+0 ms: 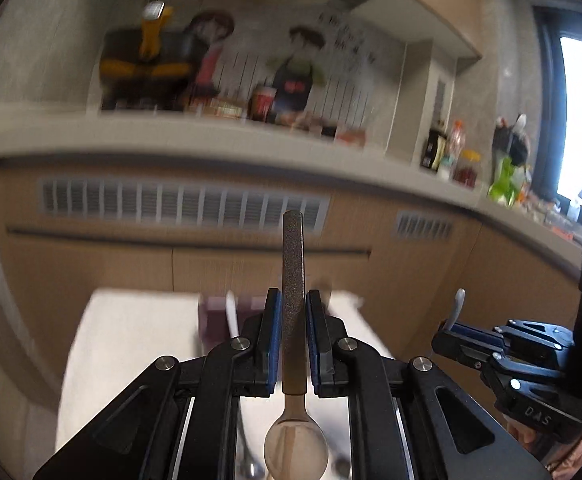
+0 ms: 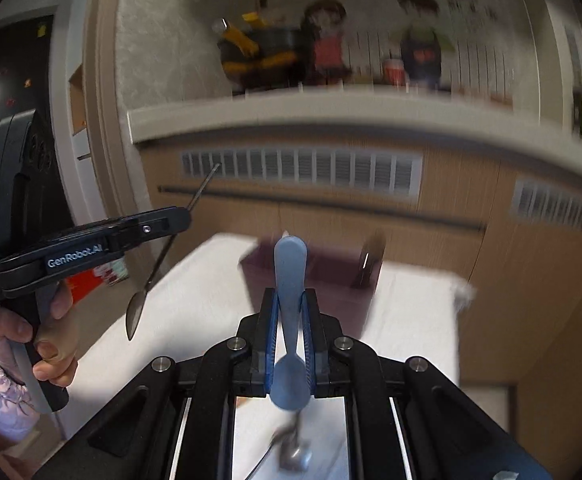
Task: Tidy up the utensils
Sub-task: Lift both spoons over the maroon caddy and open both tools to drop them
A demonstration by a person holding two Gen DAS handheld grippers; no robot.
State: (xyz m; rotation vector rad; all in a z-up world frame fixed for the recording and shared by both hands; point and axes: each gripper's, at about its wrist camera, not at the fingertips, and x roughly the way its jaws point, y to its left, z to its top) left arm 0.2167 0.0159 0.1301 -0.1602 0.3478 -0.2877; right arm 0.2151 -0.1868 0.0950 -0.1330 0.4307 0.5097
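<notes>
My left gripper (image 1: pixel 293 300) is shut on a metal spoon (image 1: pixel 293 280) with a dark textured handle, handle pointing away and bowl toward the camera. It also shows in the right wrist view (image 2: pixel 179 216), holding that spoon (image 2: pixel 159 264) tilted above the table's left side. My right gripper (image 2: pixel 291 296) is shut on a blue spoon (image 2: pixel 290 272), handle up and forward. The right gripper shows in the left wrist view (image 1: pixel 451 330) with the spoon's pale handle (image 1: pixel 457 304) sticking up. A dark purple utensil box (image 2: pixel 331 276) stands at the table's far side, ahead of both grippers.
A white cloth covers the table (image 2: pixel 411 312). More utensils lie blurred on the cloth below the right gripper (image 2: pixel 291 452). Behind the table run wooden cabinets with vents (image 2: pixel 299 168) and a cluttered counter (image 1: pixel 251 136). A person's hand (image 2: pixel 47 344) holds the left gripper.
</notes>
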